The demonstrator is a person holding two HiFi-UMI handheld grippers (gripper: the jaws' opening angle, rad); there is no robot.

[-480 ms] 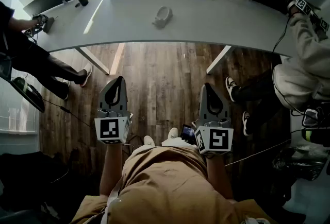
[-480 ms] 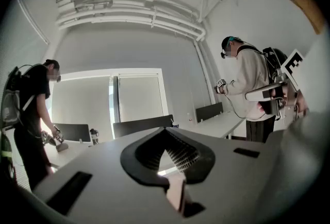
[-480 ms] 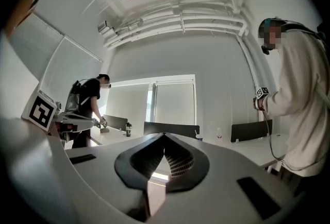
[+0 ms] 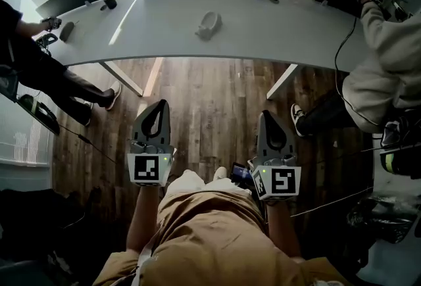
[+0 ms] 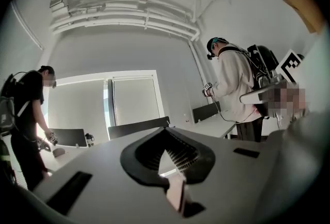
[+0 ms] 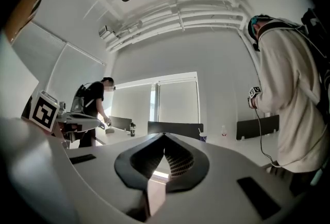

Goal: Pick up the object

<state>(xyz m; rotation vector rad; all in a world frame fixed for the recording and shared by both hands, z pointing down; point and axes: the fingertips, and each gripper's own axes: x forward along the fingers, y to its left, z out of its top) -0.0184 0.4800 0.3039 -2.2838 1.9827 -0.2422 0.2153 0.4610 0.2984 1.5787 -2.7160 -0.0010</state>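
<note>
Meanwhile, the left tool [image 4: 160, 104] and the right tool [image 4: 268, 115] are hovering level over the wooden floor [image 4: 210, 91] at lower centre, both with jaws pressed together and empty. The pale object [image 4: 209, 25] is lying well apart from them on the white surface [image 4: 151, 28] at upper centre. Arriving with jaws unopened is likely risking a shove that sends it sliding rather than a grasp.
</note>
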